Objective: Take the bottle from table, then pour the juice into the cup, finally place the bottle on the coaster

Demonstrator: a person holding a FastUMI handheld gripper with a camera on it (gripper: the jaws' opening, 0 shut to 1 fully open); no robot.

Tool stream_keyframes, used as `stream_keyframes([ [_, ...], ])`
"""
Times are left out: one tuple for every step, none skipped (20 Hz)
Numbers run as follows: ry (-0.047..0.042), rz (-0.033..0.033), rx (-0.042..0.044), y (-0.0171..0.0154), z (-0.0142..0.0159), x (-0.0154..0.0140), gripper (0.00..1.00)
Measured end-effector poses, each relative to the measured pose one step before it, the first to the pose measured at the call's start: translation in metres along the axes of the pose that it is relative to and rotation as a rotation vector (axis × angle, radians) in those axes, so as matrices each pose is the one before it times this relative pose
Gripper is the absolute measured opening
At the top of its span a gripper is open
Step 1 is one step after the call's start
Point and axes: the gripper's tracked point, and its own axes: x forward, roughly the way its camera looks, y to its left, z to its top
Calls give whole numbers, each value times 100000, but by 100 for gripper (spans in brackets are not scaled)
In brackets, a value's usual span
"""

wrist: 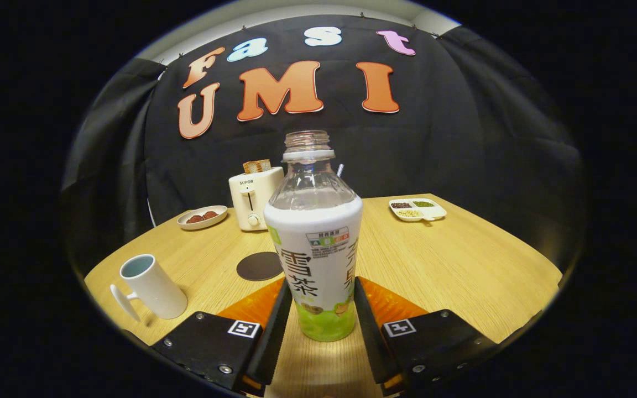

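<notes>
While the bottle point(314, 260) stands upright between our fingers, the claw point(316, 315) sits close on both sides of its lower half — the pads appear to touch the label left and right, so we judge it pinched, though how firmly we cannot tell. Its base seems to rest on the table point(451, 265), or only just clear of it.

The neck is open, with no cap on it, and that is our first worry: any jolt on the lift could slop juice out. We cannot make out how much liquid is inside, since the label hides most of the body and the clear shoulder looks empty.

Our hold is low on a tall, smooth body. If the squeeze is light, the bottle may slip or swing once we tilt it — and a thin wall could buckle if we press too hard.

The cup point(150, 287) stands to the left of the claw, well apart, its handle turned toward us. Its mouth is small, so a hasty pour could miss or knock it over.

The coaster point(259, 266) lies just ahead and slightly left, partly hidden behind the bottle. We may set the base down half off it.
</notes>
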Motion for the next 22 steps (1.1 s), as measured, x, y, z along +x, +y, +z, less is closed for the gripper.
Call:
stream_keyframes([
  [-248,-915,54,-98,66,-13,66],
  [48,-679,221,-25,-6,-31,64],
  [-94,-348,-141,97,46,16,62],
  [144,-212,-615,59,-45,8,60],
  [-283,-229,-79,25,59,-66,59],
  [-126,-166,-1174,49,96,4,57],
  [-237,-104,-1958,215,28,-9,56],
  [-579,-589,-2541,136,95,-126,55],
  [-1277,-689,-2806,-2,389,-97,55],
  [-1501,-665,-3177,194,472,-98,55],
  [-1672,-608,-3299,16,348,-174,55],
  [-1798,-789,-3334,97,457,-98,55],
  [-1598,-502,-3340,117,491,-37,55],
  [-1328,306,-3167,401,348,25,55],
  [-732,741,-2337,365,250,21,55],
  [-679,360,-1961,317,209,90,55],
  [-740,277,-2492,283,228,-41,55],
  [-918,-324,-2991,293,261,30,55],
  [-1201,-697,-3548,214,298,76,55],
  [-1129,-1002,-4116,174,274,-61,55],
  [-1175,-918,-4117,84,270,177,55],
  [-1132,-485,-3904,213,226,31,55],
])
